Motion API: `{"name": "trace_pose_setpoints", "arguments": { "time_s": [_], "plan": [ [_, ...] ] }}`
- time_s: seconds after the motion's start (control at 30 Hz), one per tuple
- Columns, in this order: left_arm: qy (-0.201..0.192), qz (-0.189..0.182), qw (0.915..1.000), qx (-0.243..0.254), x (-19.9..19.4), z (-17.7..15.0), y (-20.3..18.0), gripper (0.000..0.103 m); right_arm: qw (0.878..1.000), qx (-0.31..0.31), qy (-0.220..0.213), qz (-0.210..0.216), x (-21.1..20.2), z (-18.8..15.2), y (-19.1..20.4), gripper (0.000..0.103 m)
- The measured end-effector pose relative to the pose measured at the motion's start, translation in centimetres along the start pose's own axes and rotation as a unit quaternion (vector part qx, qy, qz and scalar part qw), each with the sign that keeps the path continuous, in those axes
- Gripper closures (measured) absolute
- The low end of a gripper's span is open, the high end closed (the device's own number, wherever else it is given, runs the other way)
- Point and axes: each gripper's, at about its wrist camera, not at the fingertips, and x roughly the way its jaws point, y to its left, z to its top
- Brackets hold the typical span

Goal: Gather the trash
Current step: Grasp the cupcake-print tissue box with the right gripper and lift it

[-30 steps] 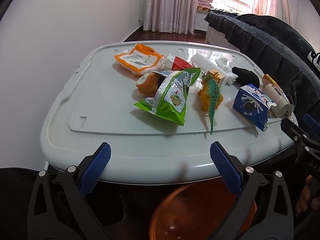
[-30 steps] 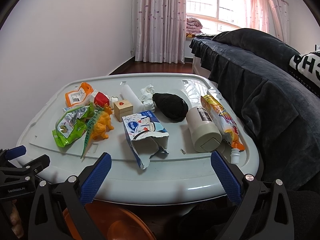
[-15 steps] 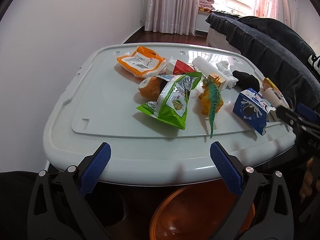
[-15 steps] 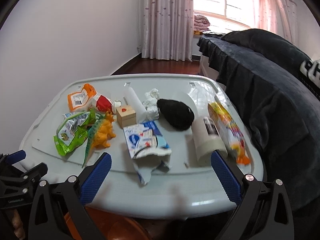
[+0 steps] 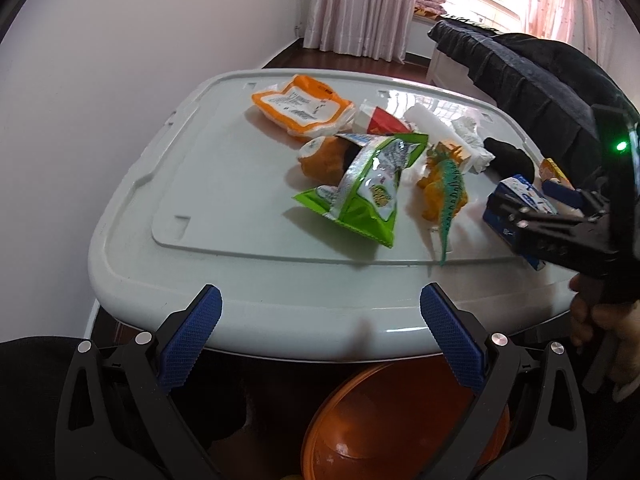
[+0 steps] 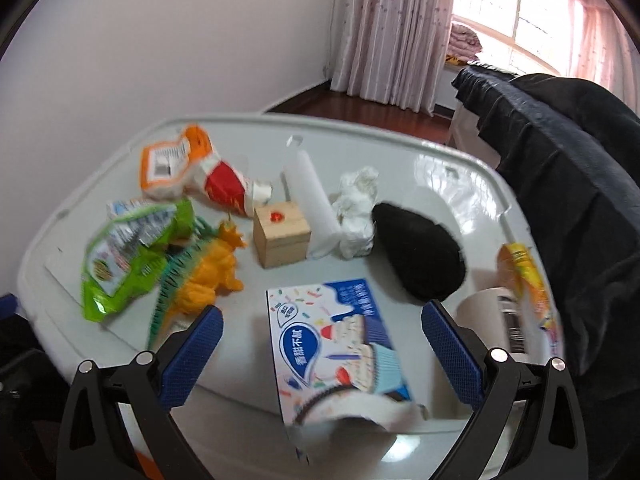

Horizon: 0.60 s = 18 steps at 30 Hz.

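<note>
Trash lies on a white plastic table point(image 5: 224, 200). There is an orange packet point(image 5: 302, 110), a green snack bag point(image 5: 366, 190), a red-and-white wrapper point(image 6: 222, 186), a crumpled tissue point(image 6: 356, 210) and a torn blue-and-white carton point(image 6: 332, 336). My right gripper point(image 6: 322, 356) is open and hovers over the carton, with the carton between its fingers. It also shows at the right of the left wrist view point(image 5: 560, 220). My left gripper point(image 5: 320, 340) is open and empty at the table's near edge. An orange bin point(image 5: 396, 424) sits below the table.
An orange toy dinosaur point(image 6: 208, 276), a wooden block point(image 6: 282, 236), a white roll point(image 6: 310, 196), a black cloth point(image 6: 420, 256), a beige cylinder point(image 6: 500, 320) and a yellow tube point(image 6: 524, 276) share the table. A dark sofa point(image 6: 568, 184) stands to the right.
My right gripper has moved forward and over the table, and now stands above the blue-and-white carton. My left gripper has risen slightly and stays open.
</note>
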Motion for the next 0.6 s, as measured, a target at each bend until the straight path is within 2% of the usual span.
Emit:
{"name": "trace_pose_setpoints", "arguments": {
  "time_s": [0.07, 0.13, 0.2, 0.3, 0.5, 0.6],
  "plan": [
    [0.004, 0.001, 1.0000, -0.004, 0.2, 0.0, 0.3, 0.006, 1.000, 0.002, 0.011, 0.003, 0.9, -0.4, 0.1, 0.007],
    [0.006, 0.004, 1.0000, -0.006, 0.4, -0.1, 0.5, 0.006, 1.000, 0.006, 0.022, 0.002, 1.7, -0.7, 0.1, 0.022],
    [0.007, 0.008, 0.9999, -0.004, 0.5, -0.2, 0.5, 0.006, 1.000, 0.022, 0.018, 0.013, 1.8, -1.1, -0.4, 0.027],
    [0.008, 0.013, 0.9999, 0.000, 0.7, -0.3, 0.4, 0.006, 0.999, 0.041, 0.021, 0.028, 2.1, -1.1, -1.0, 0.040],
    [-0.003, 0.011, 0.9998, 0.017, 0.5, -0.7, -0.4, 0.006, 0.998, 0.047, 0.016, 0.033, 1.9, -1.2, -0.9, 0.047],
    [-0.020, 0.004, 0.9989, 0.041, -0.1, -0.9, -1.4, 0.006, 0.997, 0.070, 0.002, 0.037, -0.4, -0.9, -1.5, 0.048]
  ]
}}
